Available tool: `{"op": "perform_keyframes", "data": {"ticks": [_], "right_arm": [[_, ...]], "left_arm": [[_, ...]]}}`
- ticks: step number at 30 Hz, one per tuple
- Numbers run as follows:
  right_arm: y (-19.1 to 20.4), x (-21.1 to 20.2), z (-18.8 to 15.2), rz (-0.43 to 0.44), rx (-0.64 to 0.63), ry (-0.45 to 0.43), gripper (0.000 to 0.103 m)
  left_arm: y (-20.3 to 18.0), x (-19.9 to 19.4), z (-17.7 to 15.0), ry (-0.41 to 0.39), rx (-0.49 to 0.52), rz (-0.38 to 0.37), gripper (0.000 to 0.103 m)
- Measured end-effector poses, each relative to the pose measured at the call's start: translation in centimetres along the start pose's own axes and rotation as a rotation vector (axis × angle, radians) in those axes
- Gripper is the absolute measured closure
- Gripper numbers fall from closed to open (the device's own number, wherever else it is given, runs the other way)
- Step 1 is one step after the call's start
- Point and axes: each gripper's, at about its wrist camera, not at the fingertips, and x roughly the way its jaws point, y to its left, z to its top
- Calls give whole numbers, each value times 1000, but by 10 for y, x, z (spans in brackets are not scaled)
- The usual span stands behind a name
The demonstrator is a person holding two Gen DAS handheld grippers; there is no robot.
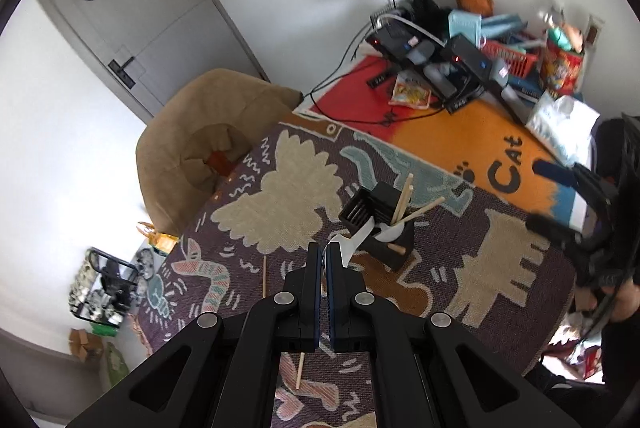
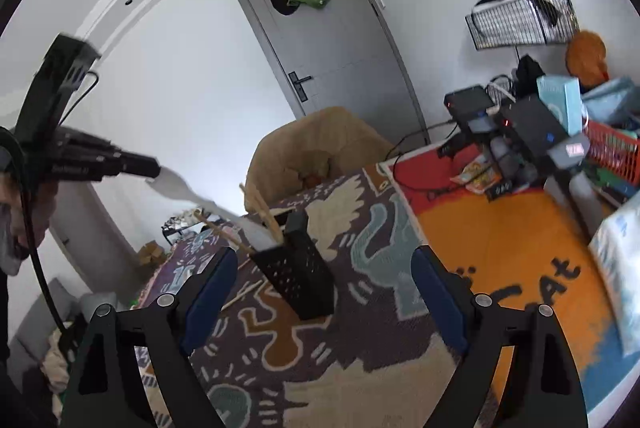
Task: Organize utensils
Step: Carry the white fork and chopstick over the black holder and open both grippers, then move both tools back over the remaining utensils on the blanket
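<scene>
A black slotted utensil holder (image 1: pixel 382 224) (image 2: pixel 298 270) stands on the patterned cloth, with wooden chopsticks (image 1: pixel 404 197) (image 2: pixel 260 211) leaning out of it. My left gripper (image 1: pixel 324 252) (image 2: pixel 150 167) is shut on the end of a white plastic utensil (image 1: pixel 354 242) (image 2: pixel 192 193); the utensil's other end reaches down into the holder. My right gripper (image 2: pixel 322 260) (image 1: pixel 560 199) is wide open with nothing between its fingers. It faces the holder from a short way off and does not touch it.
Two loose chopsticks (image 1: pixel 264 276) (image 1: pixel 300 368) lie on the cloth near my left gripper, one showing beside the holder (image 2: pixel 246 292). A tan cushioned chair (image 1: pixel 208 155) stands at the table's far edge. Electronics, cables, a red basket (image 1: pixel 508 55) and bags crowd the orange mat behind.
</scene>
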Motion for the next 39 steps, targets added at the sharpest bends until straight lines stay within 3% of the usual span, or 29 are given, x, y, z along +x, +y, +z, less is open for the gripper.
{"op": "perform_keyframes", "data": {"ticks": [9, 16, 20, 21, 22, 23, 24, 25, 29, 33, 37, 39], "right_arm": [[-9, -8, -17, 12, 18, -19, 14], [-18, -7, -21, 19, 51, -12, 14], [-19, -6, -21, 19, 53, -10, 14], [-19, -5, -22, 17, 55, -7, 14], [-19, -4, -22, 16, 57, -4, 14], [-19, -3, -23, 16, 59, -1, 14], [-19, -2, -23, 16, 59, 2, 14], [-18, -1, -24, 16, 58, 4, 14], [-13, -1, -25, 26, 48, 8, 14], [-6, 2, -26, 41, 31, 25, 14], [-1, 4, -27, 34, 27, 39, 0], [1, 5, -26, 38, 32, 41, 0]], "left_arm": [[-16, 31, 30, 97, 32, 25, 101], [-18, 43, 38, 110, 9, -10, 101], [-12, 44, 37, 103, -49, -88, 98], [-9, 44, 35, 94, -64, -109, 89], [-8, 43, 33, 81, -74, -120, 68], [-7, 41, 31, 59, -80, -121, 54], [-6, 39, 29, 36, -86, -116, 28], [-3, 36, 26, 5, -99, -112, 19], [15, 30, 13, -55, -183, -136, 19], [32, 19, -9, -124, -245, -104, 18], [48, 13, -37, -165, -327, -113, 11], [55, 10, -49, -176, -358, -111, 10]]}}
